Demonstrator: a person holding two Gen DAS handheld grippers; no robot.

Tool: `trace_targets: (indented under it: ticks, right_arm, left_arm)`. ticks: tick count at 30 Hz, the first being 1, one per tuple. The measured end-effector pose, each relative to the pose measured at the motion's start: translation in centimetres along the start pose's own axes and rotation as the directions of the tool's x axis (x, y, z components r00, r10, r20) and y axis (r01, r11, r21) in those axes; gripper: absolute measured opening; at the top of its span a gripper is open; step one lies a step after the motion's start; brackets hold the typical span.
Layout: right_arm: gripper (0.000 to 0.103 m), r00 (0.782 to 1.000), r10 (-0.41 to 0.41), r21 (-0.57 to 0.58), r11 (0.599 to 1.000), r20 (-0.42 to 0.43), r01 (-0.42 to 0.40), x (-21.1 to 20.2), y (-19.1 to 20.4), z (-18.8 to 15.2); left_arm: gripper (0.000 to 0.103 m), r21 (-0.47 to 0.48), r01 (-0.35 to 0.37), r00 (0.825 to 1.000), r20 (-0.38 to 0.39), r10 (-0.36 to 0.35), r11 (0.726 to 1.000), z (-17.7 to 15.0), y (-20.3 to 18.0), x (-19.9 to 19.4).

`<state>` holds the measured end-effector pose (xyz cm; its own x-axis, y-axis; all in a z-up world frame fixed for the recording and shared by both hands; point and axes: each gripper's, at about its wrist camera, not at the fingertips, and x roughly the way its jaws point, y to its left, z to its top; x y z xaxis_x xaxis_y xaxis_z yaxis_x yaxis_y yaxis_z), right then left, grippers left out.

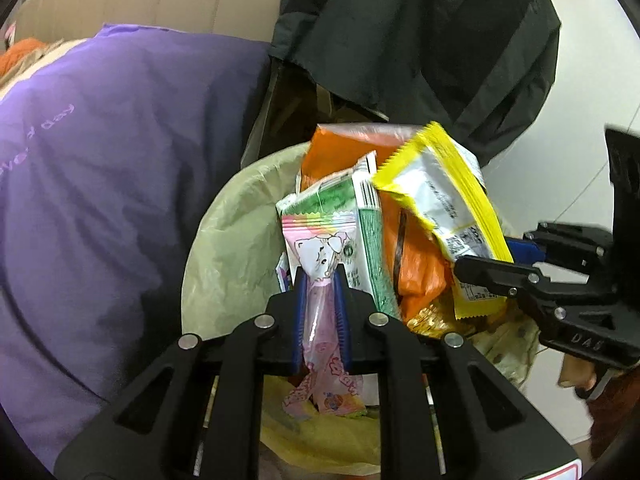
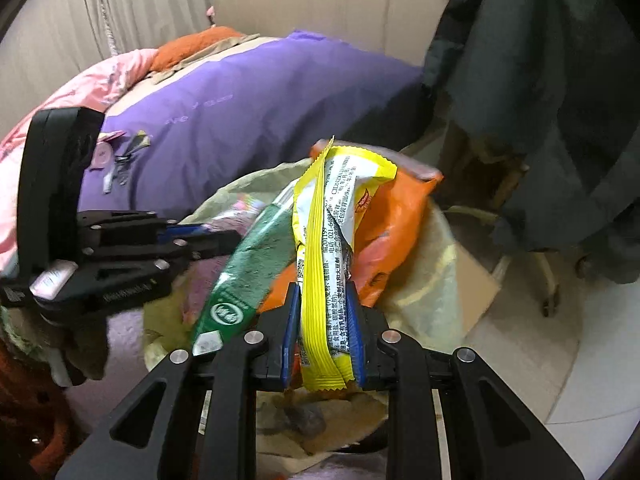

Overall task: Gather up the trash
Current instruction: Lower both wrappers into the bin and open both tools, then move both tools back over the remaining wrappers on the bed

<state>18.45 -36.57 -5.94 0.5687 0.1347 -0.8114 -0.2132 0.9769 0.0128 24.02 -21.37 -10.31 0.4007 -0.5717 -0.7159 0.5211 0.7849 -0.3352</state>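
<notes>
Left wrist view shows the left gripper (image 1: 320, 280) clamping a pink wrapper (image 1: 320, 256) above the lined bin (image 1: 232, 240); the right gripper (image 2: 323, 300) pinches a yellow wrapper (image 2: 324, 272) beside it. Overfilled, the bin could shed the green carton (image 1: 360, 220) or orange bag (image 1: 416, 276).

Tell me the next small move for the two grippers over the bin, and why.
Probably open both grippers and let go. The left gripper pinches the pink wrapper and the right gripper pinches the yellow wrapper, both above the bag-lined bin already piled with an orange bag and green carton, so both should drop onto the pile.
</notes>
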Motion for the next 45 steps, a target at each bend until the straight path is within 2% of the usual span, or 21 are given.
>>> trace_targets:
  ticks: [5, 10, 13, 15, 18, 22, 25, 29, 35, 40, 45]
  right_arm:
    - [0.022, 0.999, 0.008, 0.036, 0.999, 0.043, -0.009, -1.4, -0.5, -0.4]
    - [0.022, 0.995, 0.065, 0.108, 0.992, 0.072, -0.072, -2.0, -1.4, -0.8]
    - [0.028, 0.993, 0.071, 0.133, 0.988, 0.093, -0.084, -2.4, -1.5, -1.0]
    - [0.031, 0.993, 0.058, 0.134, 0.988, 0.104, -0.072, -2.6, -1.4, -1.1]
    - [0.041, 0.992, 0.044, 0.129, 0.990, 0.114, -0.059, -3.0, -1.2, -1.2]
    - [0.043, 0.992, 0.002, 0.113, 0.993, 0.125, -0.016, -3.7, -0.7, -1.4]
    - [0.050, 0.989, -0.024, 0.109, 0.994, 0.146, 0.008, -4.5, -0.8, -1.6]
    - [0.051, 0.981, -0.037, 0.130, 0.991, 0.192, 0.012, -6.3, -0.8, -1.6]
    - [0.058, 0.958, -0.033, 0.121, 0.993, 0.283, -0.002, -9.2, 0.8, -0.6]
    - [0.058, 0.951, 0.006, 0.035, 0.999, 0.309, -0.017, -10.6, 4.5, 0.9]
    - [0.058, 0.949, 0.047, -0.031, 0.999, 0.313, -0.039, -10.7, 8.5, 2.4]
  left_arm:
    - [0.013, -0.017, 0.054, 0.998, 0.018, -0.054, 0.998, 0.6, -0.1, -0.8]
    - [0.014, -0.035, 0.077, 0.997, 0.015, -0.077, 0.996, 1.2, -0.8, -0.7]
    - [0.020, -0.045, 0.093, 0.995, 0.035, -0.091, 0.995, 1.4, -0.8, -1.2]
    - [0.029, -0.040, 0.099, 0.994, 0.041, -0.097, 0.994, 1.7, -0.9, -1.7]
    - [0.043, -0.035, 0.101, 0.994, 0.053, -0.100, 0.994, 1.8, -0.9, -2.6]
    - [0.050, -0.037, 0.088, 0.994, 0.065, -0.086, 0.995, 1.8, -0.6, -3.5]
    - [0.050, -0.040, 0.074, 0.994, 0.080, -0.071, 0.996, 1.4, -0.3, -4.5]
    - [0.050, -0.039, 0.037, 0.993, 0.112, -0.032, 0.999, 1.0, 0.3, -6.3]
    - [0.050, -0.053, -0.067, 0.982, 0.173, 0.075, 0.996, -0.4, 2.8, -10.5]
    - [0.050, -0.079, -0.166, 0.960, 0.216, 0.179, 0.983, -1.9, 6.5, -15.2]
    - [0.050, -0.155, -0.238, 0.932, 0.241, 0.270, 0.959, -3.0, 11.4, -19.8]
